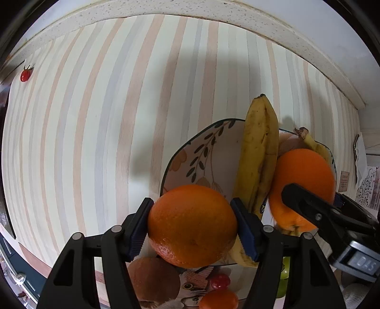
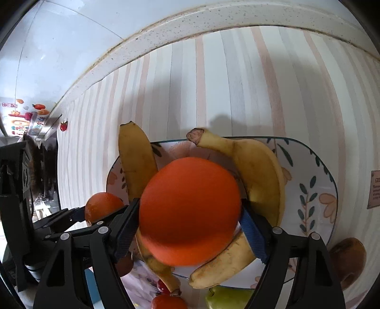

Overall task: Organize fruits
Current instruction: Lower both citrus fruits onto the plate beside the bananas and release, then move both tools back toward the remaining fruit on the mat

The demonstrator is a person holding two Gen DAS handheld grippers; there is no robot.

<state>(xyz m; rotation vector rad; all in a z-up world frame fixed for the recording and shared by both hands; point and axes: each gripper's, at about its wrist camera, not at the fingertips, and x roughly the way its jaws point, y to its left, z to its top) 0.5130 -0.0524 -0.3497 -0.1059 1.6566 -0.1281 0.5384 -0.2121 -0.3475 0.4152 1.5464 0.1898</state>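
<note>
My left gripper clamps a round orange between its blue pads, held over the near left rim of the leaf-patterned ceramic plate. My right gripper grasps a second smooth orange above the plate's middle, over spotted yellow bananas. Both point down at the striped tabletop; a small red cherry tomato lies far left.

A striped counter meets a speckled ledge, with colourful magnets on a white surface.
</note>
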